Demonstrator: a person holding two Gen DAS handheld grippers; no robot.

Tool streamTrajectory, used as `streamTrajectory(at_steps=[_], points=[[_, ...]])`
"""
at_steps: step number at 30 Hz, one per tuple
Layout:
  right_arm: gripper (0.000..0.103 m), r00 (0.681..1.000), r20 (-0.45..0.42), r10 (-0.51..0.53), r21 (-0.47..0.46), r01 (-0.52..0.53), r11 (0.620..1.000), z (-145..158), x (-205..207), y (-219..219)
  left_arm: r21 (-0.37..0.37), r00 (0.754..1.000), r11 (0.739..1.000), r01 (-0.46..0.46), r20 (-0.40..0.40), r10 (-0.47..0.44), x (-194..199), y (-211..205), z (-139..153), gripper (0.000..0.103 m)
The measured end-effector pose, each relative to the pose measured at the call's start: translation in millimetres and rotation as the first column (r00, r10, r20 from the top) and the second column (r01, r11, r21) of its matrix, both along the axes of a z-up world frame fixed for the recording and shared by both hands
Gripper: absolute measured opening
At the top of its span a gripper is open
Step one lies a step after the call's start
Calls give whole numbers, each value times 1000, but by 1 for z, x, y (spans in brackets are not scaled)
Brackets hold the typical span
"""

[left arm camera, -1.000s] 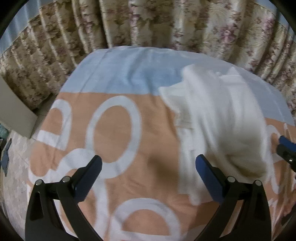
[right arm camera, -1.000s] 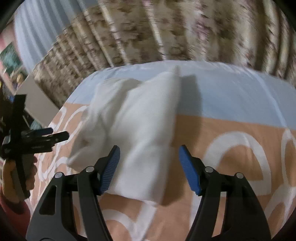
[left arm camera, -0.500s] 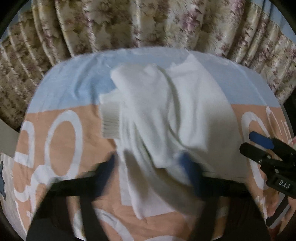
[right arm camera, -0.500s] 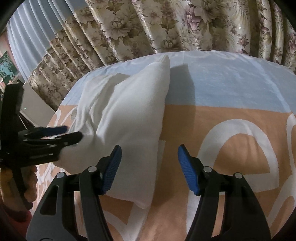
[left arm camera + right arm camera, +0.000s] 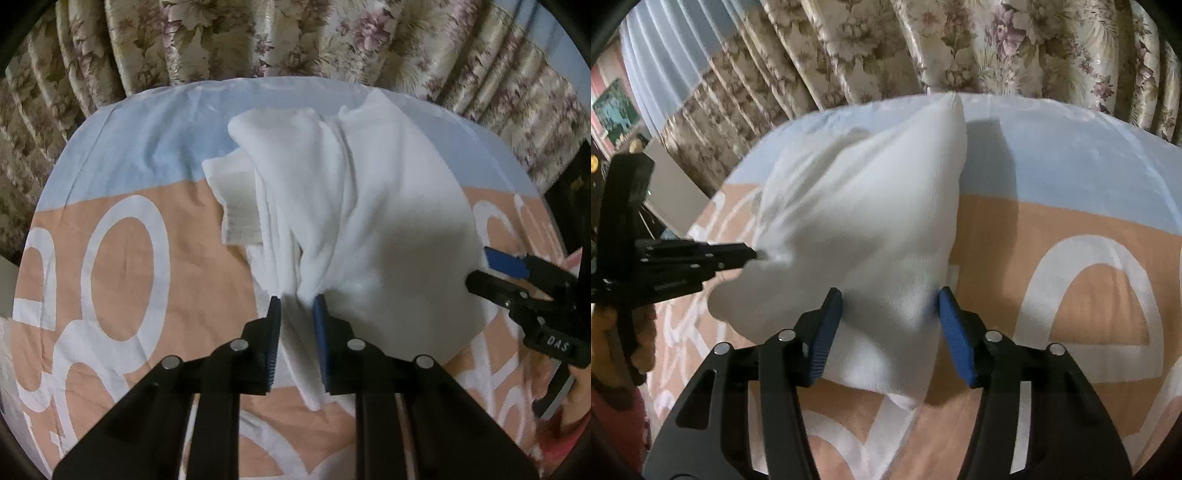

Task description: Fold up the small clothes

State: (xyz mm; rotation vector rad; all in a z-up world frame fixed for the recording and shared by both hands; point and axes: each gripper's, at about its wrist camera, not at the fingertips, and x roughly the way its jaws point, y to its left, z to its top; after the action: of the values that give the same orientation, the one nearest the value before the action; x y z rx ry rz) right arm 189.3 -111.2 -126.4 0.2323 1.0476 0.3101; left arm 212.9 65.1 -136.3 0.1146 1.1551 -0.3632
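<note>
On bed, left gripper [image 5: 296, 301], wide earlier, now closing onto white garment [image 5: 369, 206]; right gripper [image 5: 890, 299] apart, closing round it.

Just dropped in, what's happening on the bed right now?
A person is working a white garment on the patterned bedspread with two handheld grippers. The left gripper is closing, its fingers already pinching a bunched fold. The right gripper straddles the garment's near edge, closing but not yet pressing it. No neat fold yet.
</note>
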Motion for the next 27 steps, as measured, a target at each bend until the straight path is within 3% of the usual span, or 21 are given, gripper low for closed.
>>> streamTrajectory(at_steps=[2,3,4,6,8,9,11,22,27], points=[[41,1000,-15,0,-10,0,1000,-6,-1,2,19,1000,1000,5,0,-5,-3,0,-5,19],[24,1000,-11,-1,-15,1,1000,-7,-2,2,21,1000,1000,4,-4,-4,-3,1,-7,19],[17,1000,3,1,-27,-1,1000,-6,-3,2,18,1000,1000,1,-6,-1,-3,1,-9,19],[17,1000,13,13,-49,-12,999,-4,-5,3,8,1000,1000,-6,0,6,-4,3,-6,19],[25,1000,7,23,-58,-22,998,-3,-5,3,23,999,1000,-8,33,7,-10,1,3,23],[30,1000,8,23,-48,-23,999,-1,-5,1,31,999,999,-8,46,6,-12,0,8,27],[32,1000,14,13,-25,-12,1000,4,-9,-4,21,998,1000,0,59,-1,-20,-2,17,44],[38,998,3,-57,16,57,998,8,-29,-30,-22,999,1000,6,46,-5,-45,-18,23,45],[39,998,-9,-70,14,70,997,6,-26,-36,-33,997,999,2,79,1,-54,-15,38,56]])
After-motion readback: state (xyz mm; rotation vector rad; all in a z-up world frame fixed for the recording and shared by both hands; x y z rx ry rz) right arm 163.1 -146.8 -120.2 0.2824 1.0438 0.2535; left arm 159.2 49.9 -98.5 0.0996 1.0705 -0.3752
